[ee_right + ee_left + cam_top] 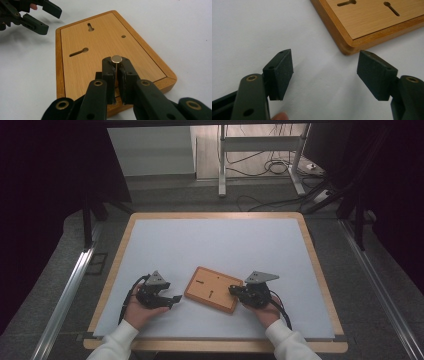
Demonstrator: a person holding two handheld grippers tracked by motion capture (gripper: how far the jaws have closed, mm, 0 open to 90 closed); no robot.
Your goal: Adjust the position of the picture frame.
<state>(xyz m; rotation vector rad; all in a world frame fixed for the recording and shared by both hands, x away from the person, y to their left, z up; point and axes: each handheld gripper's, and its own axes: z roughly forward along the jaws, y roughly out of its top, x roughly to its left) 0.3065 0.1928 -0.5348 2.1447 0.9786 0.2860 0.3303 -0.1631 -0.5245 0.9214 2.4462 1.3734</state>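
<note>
- White sheet [215, 245] is covering the wood-edged table [320, 270]; beyond it we are seeing a grey floor, desk legs and loose cables [272, 167].
- We are working on the board [212, 289], which is lying flat near the front edge, between the two grippers, back side up.
- We are pinching a pin [116, 60] in the right gripper [116, 65]: its jaws are clamped on the thin shaft, with the flat round head standing just above the pads. The gripper is hovering over the near end of the board, so the pin looks ready for placing on it.
- We are keeping the left gripper [325, 66] released, jaws spread wide with nothing between them, just beside the board's corner, probably to steady it.
- Two keyhole slots [78, 51] and a small hole [123, 36] are lying ahead of the pin.
- Nothing is standing between the pin and the board; the left gripper is staying clear of that path.
</note>
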